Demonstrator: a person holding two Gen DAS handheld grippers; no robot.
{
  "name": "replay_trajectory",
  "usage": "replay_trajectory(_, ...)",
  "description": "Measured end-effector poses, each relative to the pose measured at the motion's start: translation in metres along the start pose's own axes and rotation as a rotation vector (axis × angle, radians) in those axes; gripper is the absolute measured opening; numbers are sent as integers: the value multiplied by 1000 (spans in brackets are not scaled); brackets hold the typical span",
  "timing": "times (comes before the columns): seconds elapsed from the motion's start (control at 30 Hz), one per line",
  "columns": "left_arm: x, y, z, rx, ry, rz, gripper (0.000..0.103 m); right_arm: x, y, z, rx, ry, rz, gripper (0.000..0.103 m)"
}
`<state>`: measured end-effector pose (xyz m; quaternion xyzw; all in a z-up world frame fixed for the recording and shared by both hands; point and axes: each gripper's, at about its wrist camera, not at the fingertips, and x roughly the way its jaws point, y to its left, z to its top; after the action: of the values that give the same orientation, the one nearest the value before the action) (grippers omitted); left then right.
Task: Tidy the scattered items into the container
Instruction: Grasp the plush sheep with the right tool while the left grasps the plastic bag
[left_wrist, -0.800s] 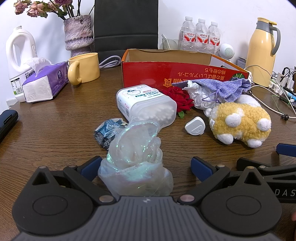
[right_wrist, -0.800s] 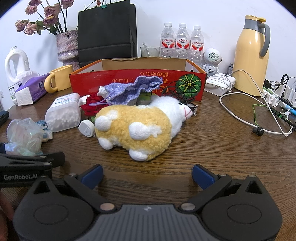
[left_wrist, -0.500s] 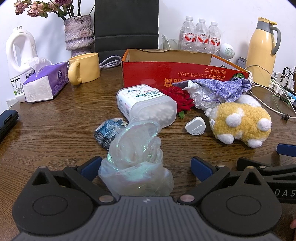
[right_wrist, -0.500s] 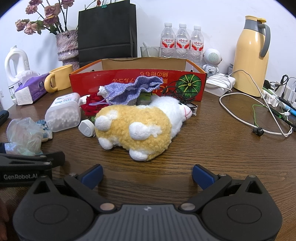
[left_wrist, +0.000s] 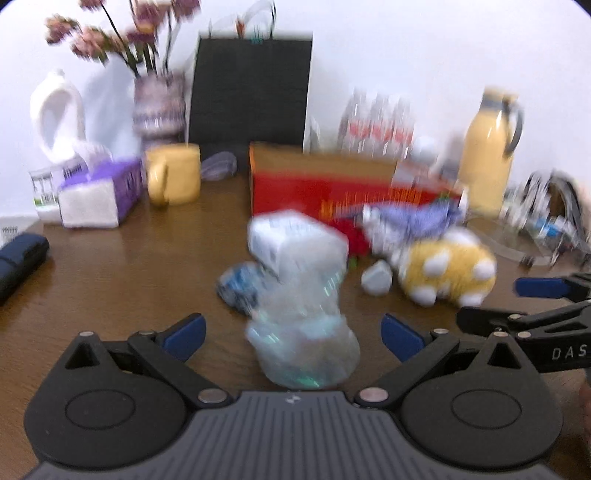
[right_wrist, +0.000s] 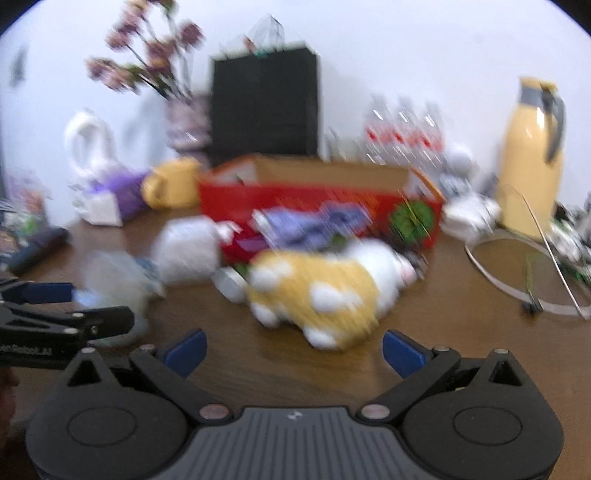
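Straddling crumpled plastic bag (left_wrist: 303, 339) on counter (left_wrist: 110, 280), left claw (left_wrist: 291, 334) spread wide, empty. Right claw (right_wrist: 291, 345) likewise open, before plush toy (right_wrist: 317, 295). Risk: slippery film escapes your pinch; red carton (left_wrist: 317, 184) sits beyond clutter.

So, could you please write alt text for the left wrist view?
Blurred view: the open left gripper frames a crumpled clear plastic bag on a wooden table. Behind lie a white tub, a yellow plush toy and a red box.

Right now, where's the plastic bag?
Left wrist view: the plastic bag sits low centre between the open left gripper fingers, just before the cotton-swab box.
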<state>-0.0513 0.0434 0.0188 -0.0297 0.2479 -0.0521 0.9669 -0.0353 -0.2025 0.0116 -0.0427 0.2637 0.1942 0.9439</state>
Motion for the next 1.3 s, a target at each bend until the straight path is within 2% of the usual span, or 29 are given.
replay_trajectory(0.07,1,7,7,-32,3,20,103,0,8,8,-33,-13,19,97)
replay_trajectory(0.1,0,9,12,-46,1,26,103,3,12,11,-53,-14,22,92)
replay_trajectory(0.17,8,10,19,-75,6,-12,103,9,19,16,-88,-10,11,89)
replay_trajectory(0.23,22,3,22,-56,67,-49,103,15,21,17,-111,-18,-32,89)
replay_trajectory(0.3,28,-7,21,-1,80,-56,97,20,18,17,-112,-17,-74,89)
replay_trajectory(0.37,32,-14,18,38,87,-61,70,26,9,20,-89,-8,-88,89)
replay_trajectory(0.4,33,-14,15,38,91,-69,61,31,4,22,-76,-6,-95,89)
replay_trajectory(0.43,34,-13,14,29,98,-90,47,37,0,23,-69,7,-107,89)
replay_trajectory(0.5,30,-12,14,18,86,-113,45,50,-7,26,-71,30,-112,90)
replay_trajectory(0.63,14,-16,13,73,34,-95,42,68,-18,24,-23,82,-105,90)
replay_trajectory(0.67,10,-16,15,75,23,-93,42,68,-22,22,1,77,-85,75)
replay_trajectory(0.7,7,-16,16,68,14,-91,42,65,-26,20,23,66,-74,66)
replay_trajectory(0.73,5,-16,17,61,9,-90,42,63,-29,19,39,66,-63,50)
replay_trajectory(0.77,3,-16,19,53,1,-88,42,61,-33,18,65,66,-39,45)
replay_trajectory(0.93,-6,-21,25,39,-29,-78,41,38,-41,11,96,29,-48,40)
replay_trajectory(1.13,-36,-32,32,44,-99,-98,41,-27,-37,-1,62,-55,-56,39)
replay_trajectory(1.3,-45,-41,42,21,-141,-161,42,-67,-47,-6,96,-116,-63,39)
